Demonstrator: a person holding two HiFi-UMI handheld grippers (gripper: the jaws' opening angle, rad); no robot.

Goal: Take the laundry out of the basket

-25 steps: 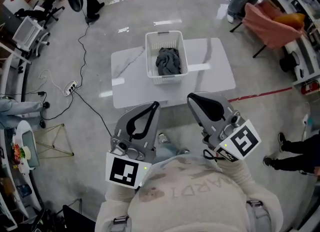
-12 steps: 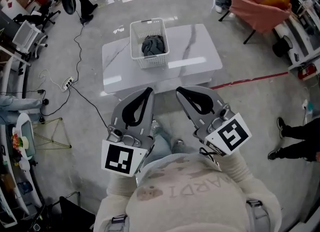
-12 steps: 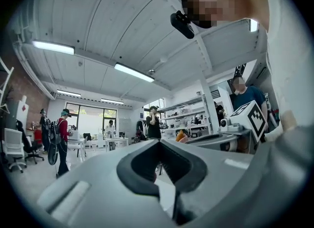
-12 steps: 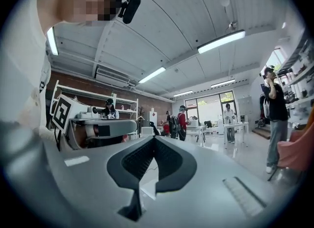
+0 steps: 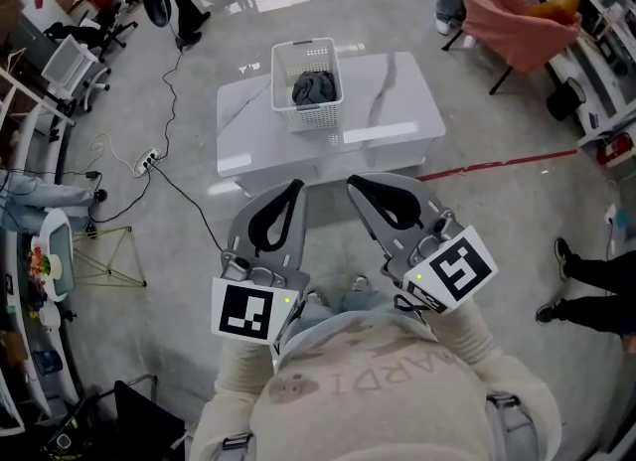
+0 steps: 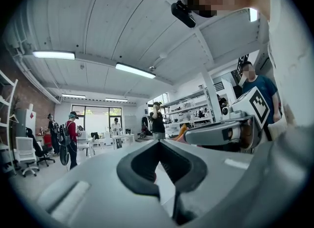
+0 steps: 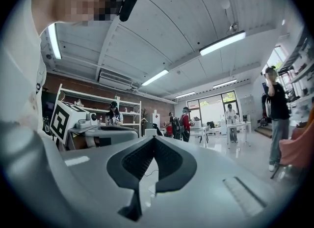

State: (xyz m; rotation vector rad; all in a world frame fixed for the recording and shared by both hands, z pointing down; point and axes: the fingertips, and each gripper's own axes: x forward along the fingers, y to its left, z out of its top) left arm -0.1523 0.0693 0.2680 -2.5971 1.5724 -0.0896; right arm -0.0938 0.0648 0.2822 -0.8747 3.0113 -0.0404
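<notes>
Since a second ago the white slatted plastic laundry basket (image 5: pixel 320 117) has shrunk and slid higher in the head view, so the person seems to have drawn back from it, while both grippers sit in nearly the same spot against the chest. The basket stands near the far left edge of the glossy white marble-look table (image 5: pixel 397 101), with the crumpled dark grey laundry (image 5: pixel 314 88) inside it, untouched. The left gripper (image 5: pixel 295 188) and right gripper (image 5: pixel 354 184) point up and forward side by side, well apart from the table. Each one's own view shows its dark pads meeting at the tips with nothing between them. Held so close to the body, they are probably at rest before the reach; no part of the unloading looks begun. Other people stand farther off.
</notes>
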